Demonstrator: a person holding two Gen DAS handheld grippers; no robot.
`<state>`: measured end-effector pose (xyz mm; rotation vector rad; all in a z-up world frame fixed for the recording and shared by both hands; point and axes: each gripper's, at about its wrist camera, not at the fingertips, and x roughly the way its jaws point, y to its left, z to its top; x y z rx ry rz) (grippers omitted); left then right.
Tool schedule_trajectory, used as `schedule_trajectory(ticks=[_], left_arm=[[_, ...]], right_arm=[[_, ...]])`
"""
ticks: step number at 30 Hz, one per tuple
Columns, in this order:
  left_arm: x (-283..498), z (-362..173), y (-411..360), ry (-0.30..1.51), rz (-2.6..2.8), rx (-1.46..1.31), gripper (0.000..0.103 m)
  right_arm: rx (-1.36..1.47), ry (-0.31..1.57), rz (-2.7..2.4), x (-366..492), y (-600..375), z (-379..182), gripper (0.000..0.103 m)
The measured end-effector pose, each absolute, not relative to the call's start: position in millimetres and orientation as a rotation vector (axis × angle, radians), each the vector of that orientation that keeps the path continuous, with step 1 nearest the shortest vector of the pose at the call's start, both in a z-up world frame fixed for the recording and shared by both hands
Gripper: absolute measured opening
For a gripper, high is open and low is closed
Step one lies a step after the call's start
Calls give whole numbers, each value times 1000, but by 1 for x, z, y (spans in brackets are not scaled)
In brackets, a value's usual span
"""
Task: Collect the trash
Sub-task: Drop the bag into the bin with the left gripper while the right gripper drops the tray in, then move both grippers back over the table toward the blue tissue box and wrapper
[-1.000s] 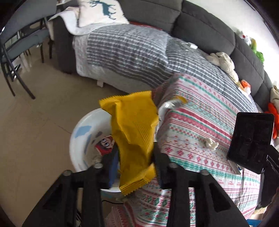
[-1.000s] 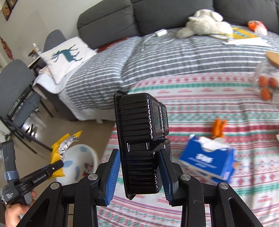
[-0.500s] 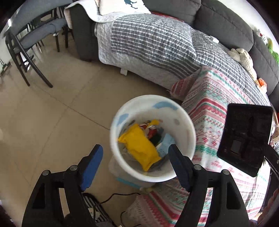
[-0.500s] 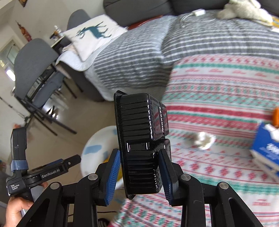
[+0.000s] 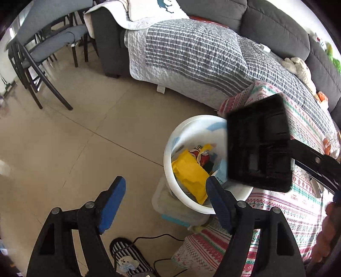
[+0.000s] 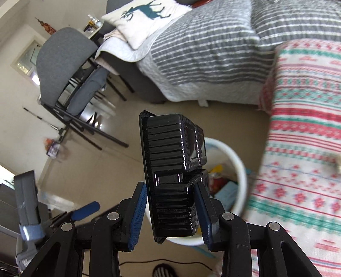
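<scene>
My left gripper [image 5: 164, 202] stands wide and empty, its blue fingers [image 5: 111, 200] spread over the beige floor [image 5: 64, 138] just beside the white bin [image 5: 189, 132]. Nothing sits between them. Inside the bin lies a yellow wrapper [image 5: 189, 172], crumpled against a red-and-white packet [image 5: 199, 154] and a pale blue scrap [image 5: 221, 168] — trash that is already in.

My right gripper [image 6: 170, 211] carries the black plastic tray [image 6: 168, 170], held on edge with its ribbed underside toward the wrist camera. The fingers [image 6: 137, 213] are easing apart at this moment; the left pad looks to be still against the tray's side, while the right one stands by its far side, and I cannot tell whether that one touches. From the left wrist view the same tray [image 5: 259, 144] hangs over the bin's right rim, its compartments facing that camera, between the bin and the edge of the worktop [image 5: 298, 202] with its red, green and white patterned cloth.

The bin stands on the floor close against the worktop's corner, on a low clear box [image 5: 170, 204] with a blue band. A striped slipper [image 5: 127, 255] and a black cable [image 5: 149, 237] lie on the floor near it. Behind — a grey sofa [image 5: 266, 27] under a striped quilt [image 5: 191, 55], a deer-print pillow [image 6: 145, 19], and grey chairs [image 6: 61, 57] at the left.
</scene>
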<state>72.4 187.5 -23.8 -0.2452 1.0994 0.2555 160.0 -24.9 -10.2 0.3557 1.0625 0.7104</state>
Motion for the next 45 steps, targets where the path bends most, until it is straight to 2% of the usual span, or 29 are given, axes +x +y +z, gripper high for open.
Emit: schedule_trajectory(ticks=[2, 3, 7, 10, 14, 18, 28, 36, 45], left_arm=[[72, -23, 186, 1096, 251, -245, 81], [72, -22, 186, 1095, 249, -246, 81], [74, -21, 179, 1093, 239, -232, 85], [76, -20, 170, 1092, 229, -220, 86], [78, -17, 156, 1087, 203, -201, 92], [82, -13, 137, 1076, 174, -163, 97], [99, -18, 68, 1093, 86, -86, 98], [115, -17, -15, 1092, -65, -26, 98], [135, -25, -109, 1125, -216, -49, 98]], right_arm=[[359, 1076, 683, 164, -22, -13, 59], [361, 1076, 660, 165, -23, -13, 69], [304, 1042, 609, 163, -33, -3, 73], [250, 1022, 557, 159, -50, 4, 80], [166, 988, 481, 151, -79, 13, 84], [101, 955, 409, 143, -115, 19, 92], [9, 910, 192, 130, -217, 25, 96], [175, 1017, -27, 135, -330, 6, 97], [260, 1041, -195, 120, -424, -5, 97]])
